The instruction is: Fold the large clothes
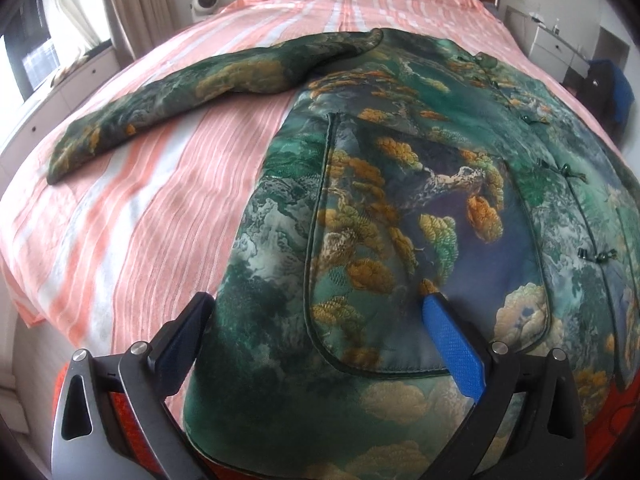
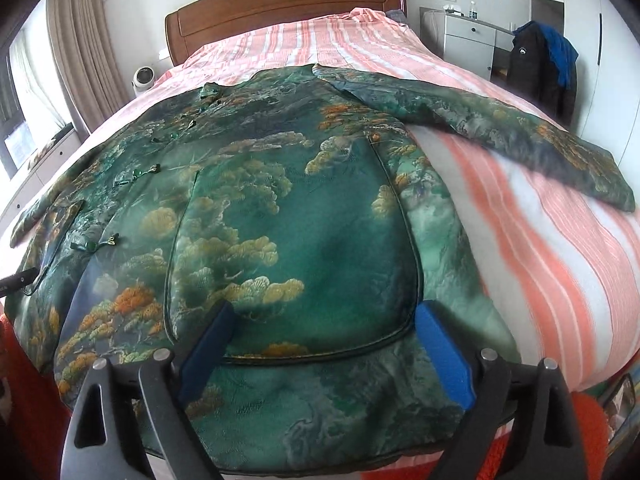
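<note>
The jacket (image 2: pixel 288 208) is deep green brocade patterned with grey-white mist and clouds, golden-yellow and orange pine tufts, and dark blue patches; its pockets are piped in dark green, and small green knot buttons (image 1: pixel 566 170) run down the front. The bedsheet (image 1: pixel 132 216) is striped salmon-pink and white. The headboard (image 2: pixel 280 8) is reddish-brown wood. Each claw's fingers (image 2: pixel 440 356) carry blue pads on black frames.

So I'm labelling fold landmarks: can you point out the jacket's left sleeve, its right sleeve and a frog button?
left sleeve (image 1: pixel 168 108), left wrist view, mid-length of the sleeve.
right sleeve (image 2: pixel 500 128), right wrist view, mid-length of the sleeve.
frog button (image 1: pixel 565 168), left wrist view, the green bead knot.
</note>
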A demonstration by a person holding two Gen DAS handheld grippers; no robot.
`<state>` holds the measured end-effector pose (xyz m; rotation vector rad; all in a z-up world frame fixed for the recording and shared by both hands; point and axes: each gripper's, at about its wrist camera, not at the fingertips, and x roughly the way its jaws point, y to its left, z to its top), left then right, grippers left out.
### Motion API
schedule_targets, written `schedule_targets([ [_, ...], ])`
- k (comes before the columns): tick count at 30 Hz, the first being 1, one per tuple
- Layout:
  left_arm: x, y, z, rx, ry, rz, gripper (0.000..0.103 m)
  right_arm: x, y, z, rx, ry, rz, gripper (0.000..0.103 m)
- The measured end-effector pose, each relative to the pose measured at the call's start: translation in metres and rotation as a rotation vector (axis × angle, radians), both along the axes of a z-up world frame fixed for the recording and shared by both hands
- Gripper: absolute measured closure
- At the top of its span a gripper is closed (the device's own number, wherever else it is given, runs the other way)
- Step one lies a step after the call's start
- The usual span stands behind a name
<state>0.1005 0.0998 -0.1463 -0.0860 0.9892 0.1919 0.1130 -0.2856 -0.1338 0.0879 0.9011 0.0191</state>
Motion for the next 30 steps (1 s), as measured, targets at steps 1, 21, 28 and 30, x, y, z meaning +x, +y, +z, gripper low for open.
schedule_targets([
  [1, 0.000, 0.000, 0.000, 0.001, 0.000, 0.000, 0.000, 0.000, 0.000, 0.000, 0.000, 0.000, 0.001, 0.011],
  [21, -0.005, 0.001, -0.001, 0.001, -0.029, -0.012, 0.000, -0.001, 0.001, -0.002, 0.008, -0.007, 0.007, 0.008],
  [28, -0.028, 0.008, 0.028, -0.007, -0.214, -0.006, 0.001, -0.017, 0.002, 0.030, -0.081, -0.098, -0.058, 0.008],
  [30, -0.032, 0.012, 0.036, -0.005, -0.263, 0.012, 0.000, -0.018, 0.006, 0.045, -0.183, -0.089, -0.093, 0.008],
])
